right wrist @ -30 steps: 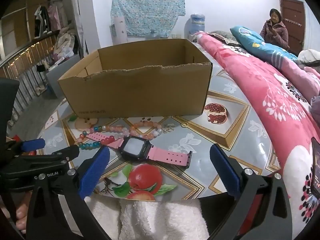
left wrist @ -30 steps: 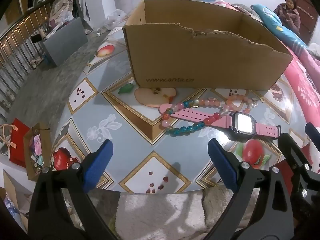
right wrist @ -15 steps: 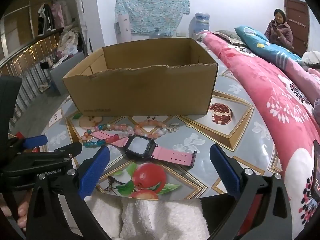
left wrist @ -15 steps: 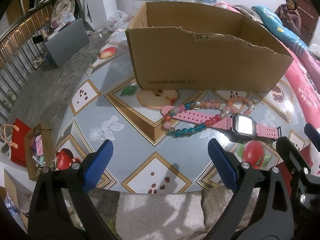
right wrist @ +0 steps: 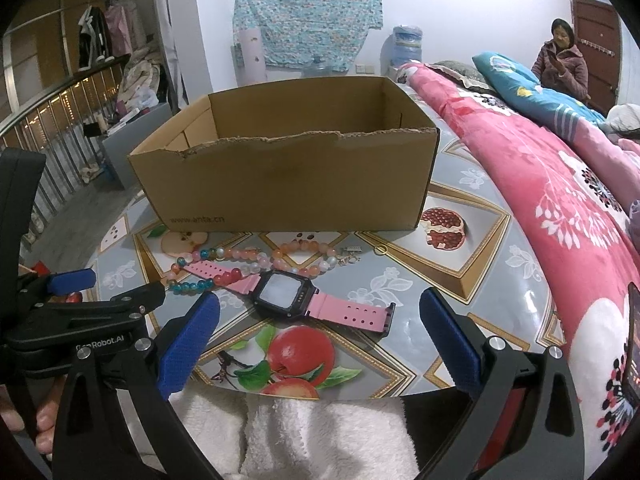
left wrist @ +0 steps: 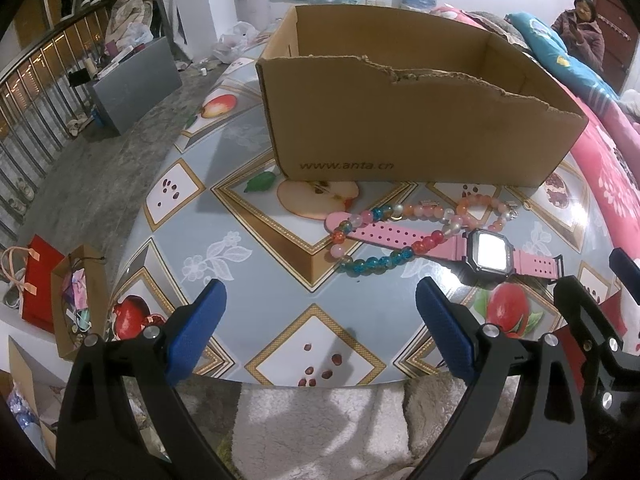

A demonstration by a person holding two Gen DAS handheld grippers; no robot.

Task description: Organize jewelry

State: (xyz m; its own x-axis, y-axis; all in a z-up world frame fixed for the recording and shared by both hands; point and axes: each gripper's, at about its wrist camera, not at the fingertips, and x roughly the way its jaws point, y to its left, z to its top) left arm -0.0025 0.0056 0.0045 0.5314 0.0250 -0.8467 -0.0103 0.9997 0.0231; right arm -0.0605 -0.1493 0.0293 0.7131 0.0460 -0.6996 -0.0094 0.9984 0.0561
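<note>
Both tongs hang low at the near edge of the counter [left wrist: 248, 240], and each has its blue pads wide apart with nothing between them. The left tongs [left wrist: 320, 320] point at a bare part of the cloth, with the jewelry to their front right. The right tongs [right wrist: 320, 328] are nearly in line with the pink watch [right wrist: 292, 294], which lies flat just in front of them.

The jewelry is all on the counter, in front of the cardboard box [right wrist: 288, 184] and not touching it. The bead bracelet [left wrist: 384, 236] lies across the long strap of the watch, so the two things overlap. A second loop of pale orange beads [right wrist: 304, 256] lies behind the watch face, and a small metal clasp [right wrist: 350, 254] is at its right end. I think the two bead parts may be one string, but the view does not make this clear. The box looks empty from here, though its floor is mostly hidden.

The main risk, in my judgement, is the overlap. If the watch is lifted first, the beads on its strap may be dragged and fall off the counter edge, which is close. The strap is thin and flat, so the pads may slide over it or pinch the cloth. The torn front wall of the box can also catch a hanging string.
</note>
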